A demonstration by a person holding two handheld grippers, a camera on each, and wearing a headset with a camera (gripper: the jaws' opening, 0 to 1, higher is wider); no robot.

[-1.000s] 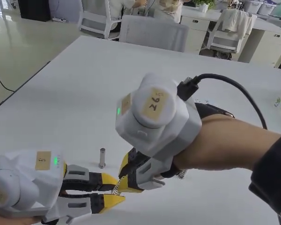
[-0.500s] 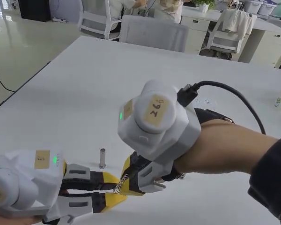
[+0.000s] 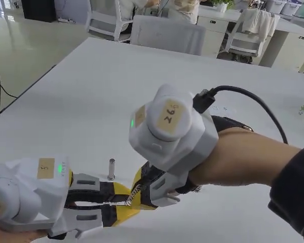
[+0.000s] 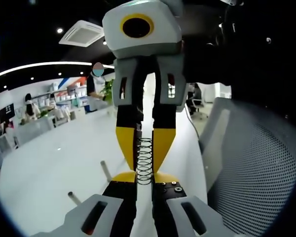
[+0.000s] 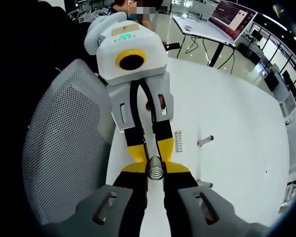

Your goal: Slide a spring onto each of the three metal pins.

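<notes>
The spring (image 4: 144,160) ran between left gripper (image 4: 144,180) and right gripper (image 5: 156,174), which met tip to tip. Each jaw pair was closed on one end, near a pin (image 3: 111,169).

Two grippers in play: left gripper (image 4: 144,178) and right gripper (image 4: 145,168), tip to tip. Springs, count two in the right gripper view: the held spring (image 5: 156,168) at the jaws, and a loose spring (image 5: 178,141) at one o'clock from it. Pins, two in the left gripper view: far pin (image 4: 105,171) at nine o'clock of the spring, near pin (image 4: 74,198) at eight. Head view gives one upright pin (image 3: 111,168), and three chairs (image 3: 167,34) at twelve o'clock, past the table.
</notes>
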